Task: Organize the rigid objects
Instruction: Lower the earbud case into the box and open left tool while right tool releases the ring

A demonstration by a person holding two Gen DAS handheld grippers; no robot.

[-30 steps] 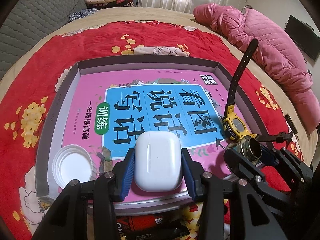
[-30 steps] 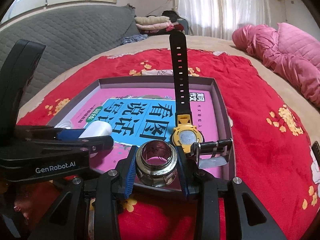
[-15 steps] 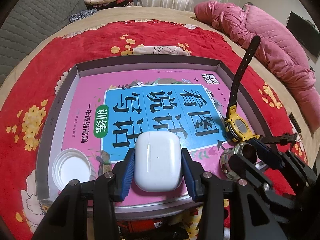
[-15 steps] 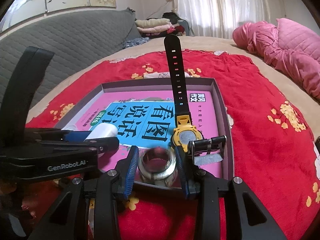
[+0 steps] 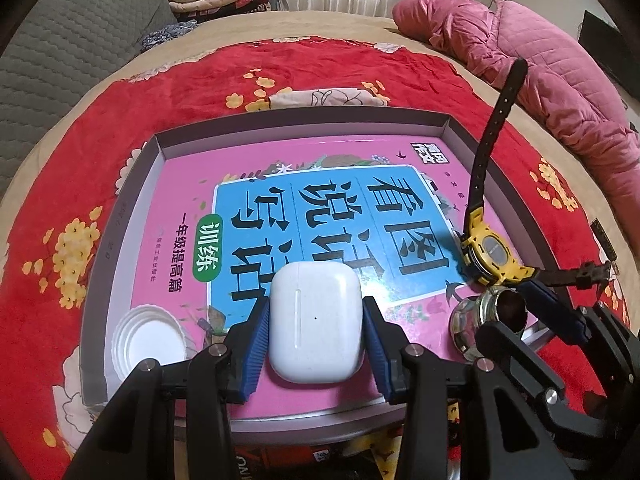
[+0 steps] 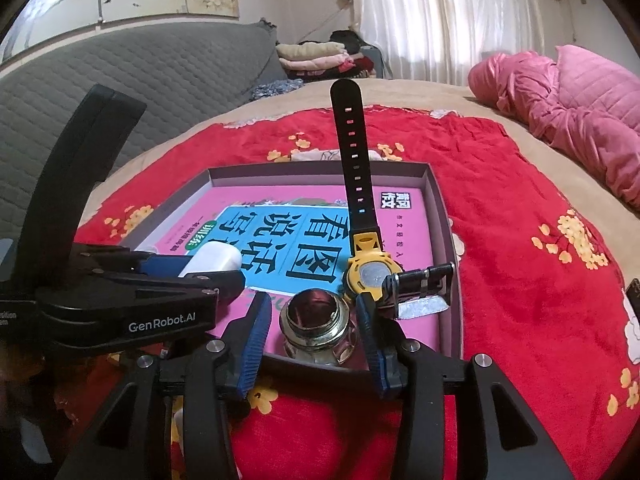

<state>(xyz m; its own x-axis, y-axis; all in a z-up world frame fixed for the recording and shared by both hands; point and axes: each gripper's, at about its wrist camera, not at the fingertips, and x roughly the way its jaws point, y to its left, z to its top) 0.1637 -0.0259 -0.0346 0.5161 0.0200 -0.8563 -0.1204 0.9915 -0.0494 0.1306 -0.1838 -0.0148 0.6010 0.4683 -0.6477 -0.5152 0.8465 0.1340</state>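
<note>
The white earbud case (image 5: 316, 324) is pinched by the left gripper (image 5: 316, 344) over the tray's (image 5: 304, 114) near edge. The right gripper (image 6: 316, 332), jaws just opened, brackets the metal fitting (image 6: 318, 324), released near the tray's near right corner beside the yellow watch (image 6: 372, 274).

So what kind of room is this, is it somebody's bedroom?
Most likely a bedroom at home: the work happens on a bed with a red flowered blanket, a pink quilted coat lies on it, and folded clothes are stacked before curtains.
</note>
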